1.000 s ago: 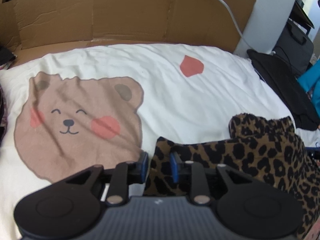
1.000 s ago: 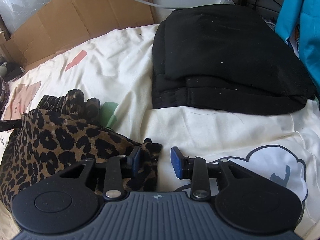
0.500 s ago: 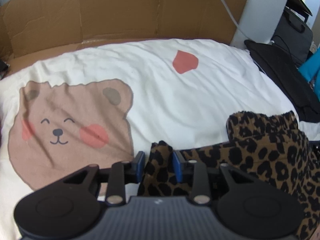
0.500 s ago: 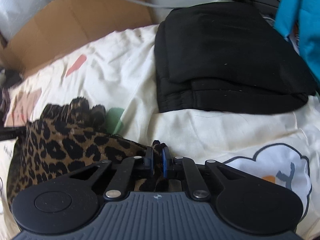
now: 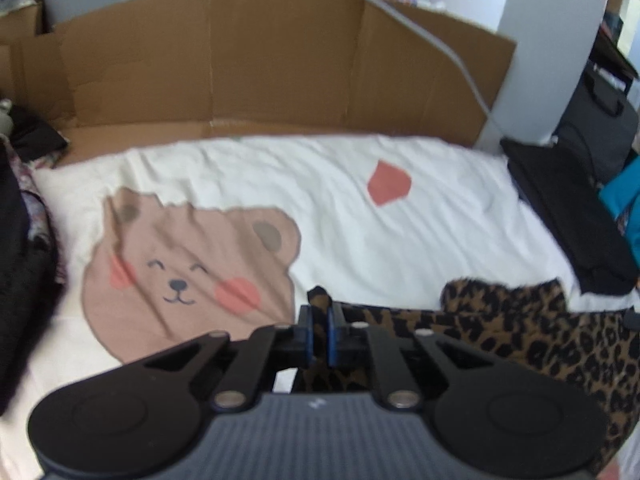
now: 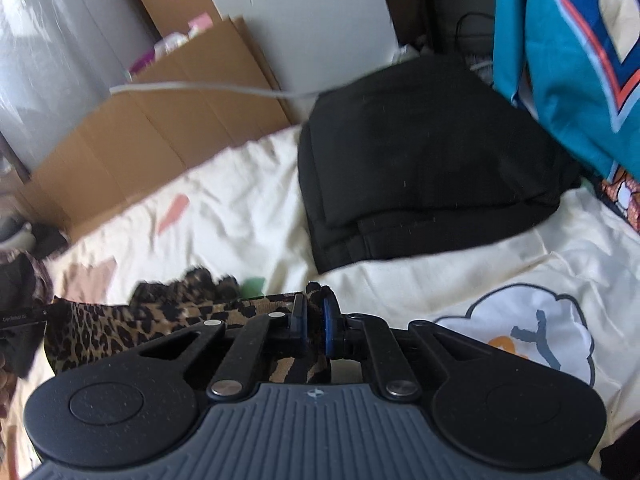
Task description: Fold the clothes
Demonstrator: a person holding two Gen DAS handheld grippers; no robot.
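A leopard-print garment [image 5: 520, 344] lies crumpled on the white bedsheet [image 5: 280, 176] with its bear print. My left gripper [image 5: 319, 320] has its jaws closing on a corner of that garment, and the blue pads pinch the cloth, which pokes out above them. In the right wrist view the same leopard-print garment [image 6: 160, 316] stretches to the left, and my right gripper [image 6: 315, 316] is shut on its other corner. Both corners are lifted off the sheet, with the edge between them pulled fairly taut.
A folded black garment [image 6: 420, 160] lies on the bed's far right [image 5: 560, 208]. Cardboard [image 5: 240, 60] lines the far side of the bed. Blue printed cloth [image 6: 568, 60] hangs at the right. Dark clothes [image 5: 20, 260] pile at the left edge.
Both grippers went from open beside the garment's corners to pinching them, the right one first. Both then rose, lifting the leopard-print edge off the sheet.
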